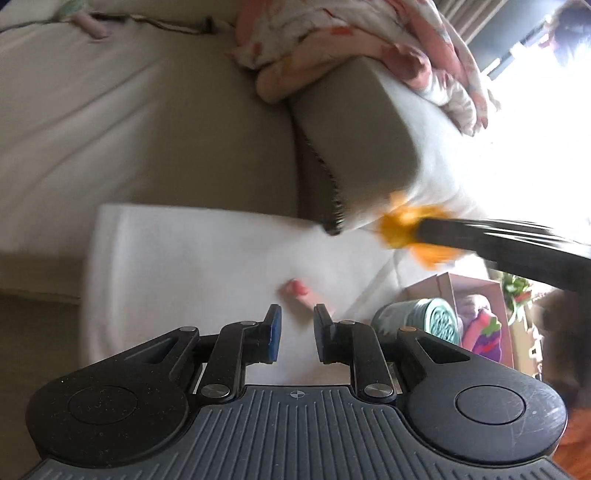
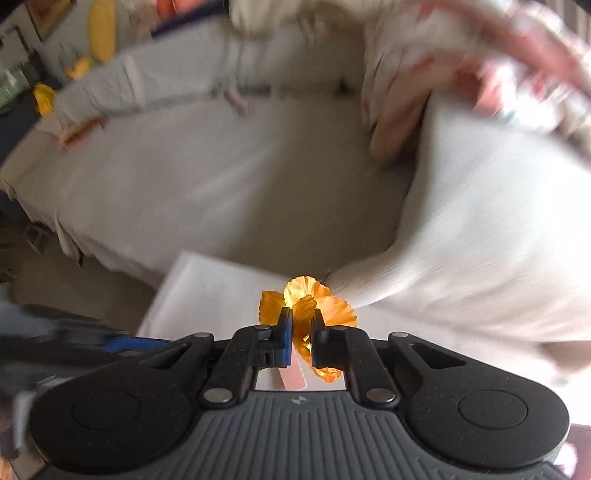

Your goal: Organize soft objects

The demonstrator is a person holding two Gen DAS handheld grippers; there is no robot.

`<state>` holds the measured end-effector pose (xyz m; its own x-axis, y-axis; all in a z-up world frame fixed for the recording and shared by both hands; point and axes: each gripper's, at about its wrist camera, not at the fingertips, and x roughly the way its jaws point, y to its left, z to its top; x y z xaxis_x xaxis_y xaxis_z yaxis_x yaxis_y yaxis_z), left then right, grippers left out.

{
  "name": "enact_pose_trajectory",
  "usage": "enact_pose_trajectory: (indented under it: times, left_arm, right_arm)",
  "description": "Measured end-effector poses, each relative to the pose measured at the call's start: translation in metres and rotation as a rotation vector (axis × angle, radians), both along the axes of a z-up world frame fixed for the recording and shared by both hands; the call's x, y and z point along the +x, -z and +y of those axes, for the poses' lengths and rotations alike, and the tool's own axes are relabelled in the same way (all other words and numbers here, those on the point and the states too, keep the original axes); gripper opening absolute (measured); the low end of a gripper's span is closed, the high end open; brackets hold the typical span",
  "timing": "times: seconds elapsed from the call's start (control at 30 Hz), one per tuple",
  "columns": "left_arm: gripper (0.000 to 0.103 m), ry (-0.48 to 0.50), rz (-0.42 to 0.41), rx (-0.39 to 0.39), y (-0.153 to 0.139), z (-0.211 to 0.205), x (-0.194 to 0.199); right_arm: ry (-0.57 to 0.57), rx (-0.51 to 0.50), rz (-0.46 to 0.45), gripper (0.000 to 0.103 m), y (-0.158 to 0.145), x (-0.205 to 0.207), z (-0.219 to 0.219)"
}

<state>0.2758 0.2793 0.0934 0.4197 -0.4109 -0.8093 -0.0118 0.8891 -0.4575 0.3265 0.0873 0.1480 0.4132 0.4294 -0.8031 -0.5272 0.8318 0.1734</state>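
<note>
right tool (image 2: 302, 325) is clamped on a crinkly orange flower (image 2: 308, 299), low in the middle of the right wrist view, just over a white box (image 2: 207, 291) at the edge of the beige sofa (image 2: 207, 177); in the left wrist view that flower (image 1: 406, 229) shows blurred at mid right. left tool (image 1: 297, 325) sits at the bottom middle with its pads nearly together and nothing pinched, over the white box (image 1: 192, 254); a floral blanket (image 1: 332, 29) is heaped at the upper right on a grey cushion (image 1: 369, 136).
</note>
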Motion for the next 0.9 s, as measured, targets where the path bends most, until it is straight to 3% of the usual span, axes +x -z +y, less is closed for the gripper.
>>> enact_pose_trajectory:
  times: [0.1, 0.2, 0.27, 0.33, 0.57, 0.77, 0.83, 0.9]
  left_arm:
    - [0.021, -0.001, 0.113, 0.006, 0.01, -0.022, 0.033]
    - [0.021, -0.023, 0.272, 0.01, 0.028, -0.04, 0.059]
    - [0.021, -0.045, 0.337, 0.081, 0.038, -0.053, 0.067]
    - [0.021, -0.068, 0.358, 0.153, 0.042, -0.065, 0.072]
    - [0.024, -0.193, 0.389, 0.203, 0.05, -0.086, 0.079]
    - [0.028, -0.19, 0.39, 0.286, 0.044, -0.101, 0.078]
    - [0.037, -0.19, 0.394, 0.316, 0.045, -0.105, 0.079]
    - [0.033, -0.188, 0.403, 0.335, 0.048, -0.105, 0.077]
  right_arm:
    - [0.014, 0.005, -0.094, 0.009, -0.025, -0.016, -0.029]
    - [0.032, 0.016, -0.124, 0.009, -0.026, -0.026, -0.062]
    - [0.045, 0.042, -0.116, 0.009, -0.023, -0.029, -0.084]
    - [0.059, 0.064, -0.119, 0.009, -0.019, -0.027, -0.101]
    - [0.1, 0.1, -0.137, 0.009, -0.001, -0.019, -0.135]
    - [0.113, 0.134, -0.146, 0.009, -0.001, -0.023, -0.152]
    - [0.119, 0.146, -0.163, 0.009, -0.006, -0.028, -0.155]
    - [0.119, 0.155, -0.183, 0.009, -0.012, -0.033, -0.157]
